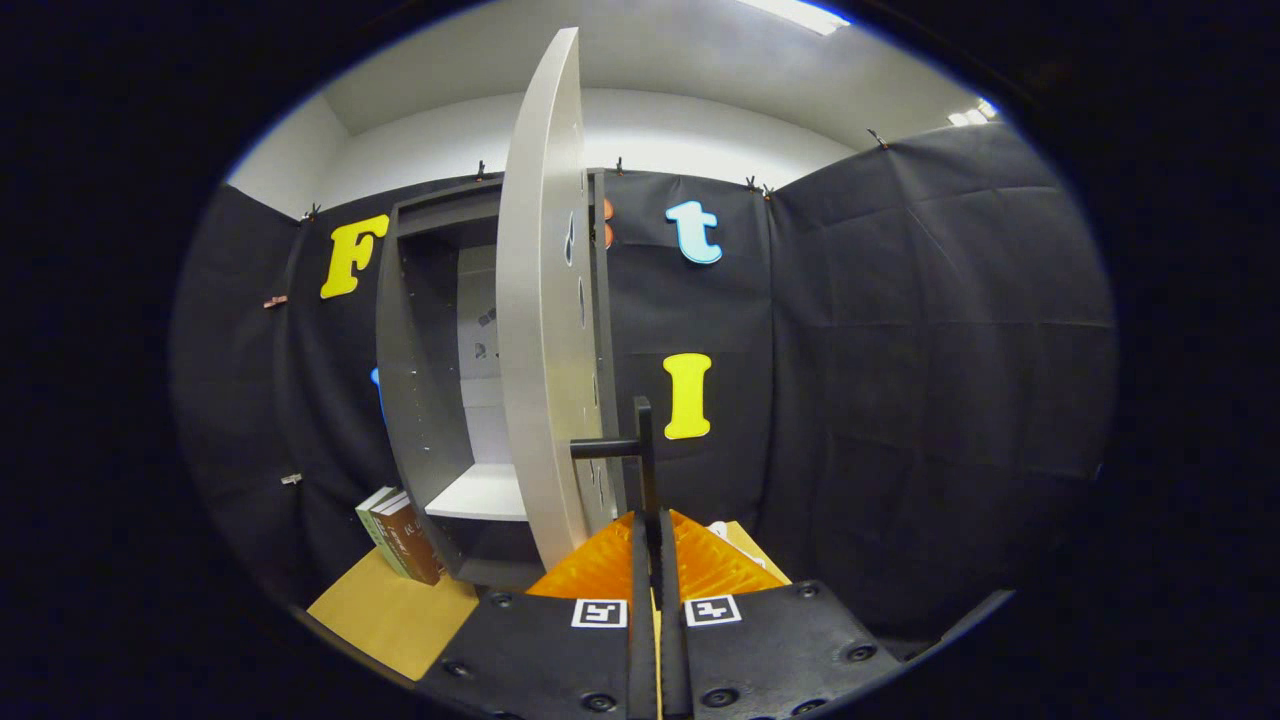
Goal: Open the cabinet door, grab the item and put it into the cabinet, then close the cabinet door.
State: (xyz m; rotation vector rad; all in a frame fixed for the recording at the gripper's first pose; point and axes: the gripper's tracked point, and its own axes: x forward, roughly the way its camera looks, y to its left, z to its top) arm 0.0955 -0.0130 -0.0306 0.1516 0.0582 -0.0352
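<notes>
Item 1, cabinet (415, 400): dark grey carcass standing against the booth wall at the fingers' 11 o'clock, interior open, one pale shelf (480, 495) low inside, rows of shelf-pin holes on the side wall. Item 2, cabinet door (540, 330): pale panel, swung out and seen nearly edge-on at 12 o'clock, hinge cut-outs along its inner face. Item 3, table (390, 615): tan top carrying the cabinet. Item 4, books (400, 540): the likely item to stow, two or three volumes leaning against the cabinet's outer left side at 10 o'clock, well apart from the fingers; spine lettering too small to read. Item 5, gripper (657, 535): fingers drawn narrow, nearly together, around the upright bar of the door handle (640, 445); actual pressing contact cannot be confirmed. Item 6, marker tags (655, 611): two square black-and-white coded patterns on the gripper body, no legible words. No brand seen. Risk assessment: with a thin bar held between the fingers, a pull off the door's arc could let the handle slip out, or drag the light cabinet across the table and topple the leaning books.
</notes>
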